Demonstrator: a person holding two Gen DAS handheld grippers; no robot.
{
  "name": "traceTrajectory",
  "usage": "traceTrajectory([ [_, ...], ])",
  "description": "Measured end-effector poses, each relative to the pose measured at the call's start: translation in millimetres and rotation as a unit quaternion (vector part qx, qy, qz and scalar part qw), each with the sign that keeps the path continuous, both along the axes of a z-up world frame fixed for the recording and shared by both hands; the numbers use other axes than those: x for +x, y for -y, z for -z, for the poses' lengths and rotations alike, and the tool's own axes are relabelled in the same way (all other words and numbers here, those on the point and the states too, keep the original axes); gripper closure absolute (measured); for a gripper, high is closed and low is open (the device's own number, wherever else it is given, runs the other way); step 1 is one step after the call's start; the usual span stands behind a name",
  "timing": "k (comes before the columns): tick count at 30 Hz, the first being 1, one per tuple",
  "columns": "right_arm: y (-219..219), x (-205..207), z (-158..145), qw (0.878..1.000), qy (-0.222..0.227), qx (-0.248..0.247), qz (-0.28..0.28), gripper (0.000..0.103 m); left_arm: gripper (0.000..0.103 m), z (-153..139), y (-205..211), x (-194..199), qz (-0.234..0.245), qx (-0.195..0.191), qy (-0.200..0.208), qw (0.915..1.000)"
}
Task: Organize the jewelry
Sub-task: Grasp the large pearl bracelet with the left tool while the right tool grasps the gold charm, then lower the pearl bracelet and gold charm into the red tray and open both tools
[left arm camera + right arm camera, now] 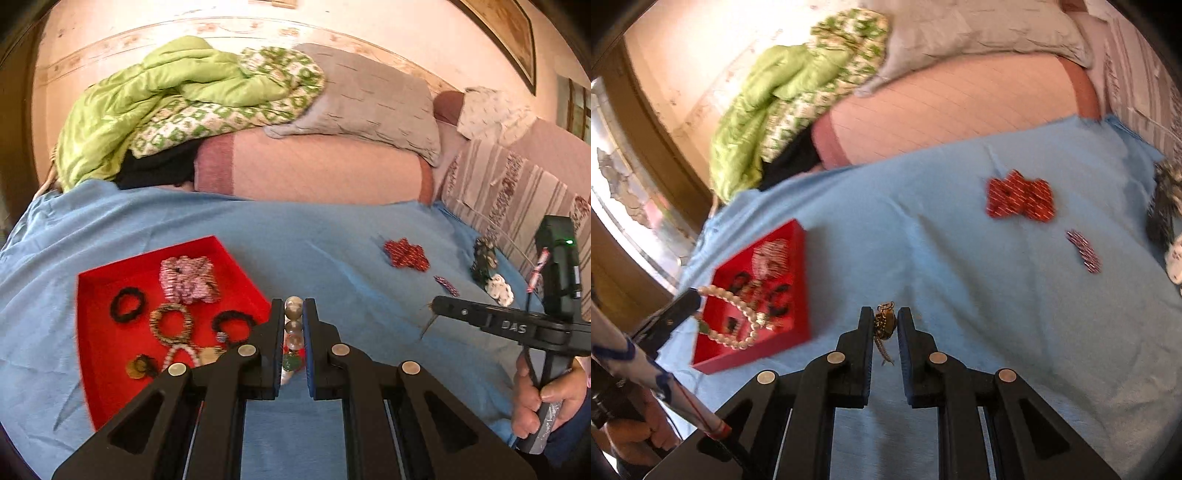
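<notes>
My left gripper (294, 307) is shut on a pearl necklace (294, 312), whose large beads and a green stone sit between the pads. In the right wrist view the necklace (738, 314) hangs in a loop from the left gripper (695, 295), over the red tray (802, 258). The red tray (92, 280) holds a pink beaded bundle (188, 278), black rings and a bead ring. My right gripper (885, 319) is shut on a small gold-coloured ornament (885, 322) above the blue cloth. It appears side-on at the right as the right gripper (436, 303).
On the blue cloth (314, 258) lie a red beaded piece (1019, 199), a small dark-red piece (1084, 253), and dark and white pieces (485, 258) at the right. Pillows, a green quilt (155, 96) and a striped cushion border the far side.
</notes>
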State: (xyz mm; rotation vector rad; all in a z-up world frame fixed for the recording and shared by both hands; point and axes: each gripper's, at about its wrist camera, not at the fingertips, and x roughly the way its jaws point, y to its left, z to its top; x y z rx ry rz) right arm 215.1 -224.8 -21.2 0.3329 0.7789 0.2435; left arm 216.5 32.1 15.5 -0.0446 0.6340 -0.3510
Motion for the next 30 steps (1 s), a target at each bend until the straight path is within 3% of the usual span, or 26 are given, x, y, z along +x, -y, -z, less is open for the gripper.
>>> traceTrajectory([
  [12,-81.7,8.6,-13.3,0.997,0.014,0.022,-0.072,0.089,0.094,9.2,-73.5,7.4,-0.061,-0.011,-0.02,0.9979],
  [21,-137.4,14.7,-7.9,0.993,-0.005,0.037,-0.116,0.089,0.094,36.8,-122.4,18.9,-0.093,-0.033,-0.07,0.9927],
  [30,-190.0,32.4,2.2,0.988,-0.02,0.035,-0.151,0.089,0.094,60.3,-143.8,24.0,-0.114,-0.034,-0.111,0.9867],
])
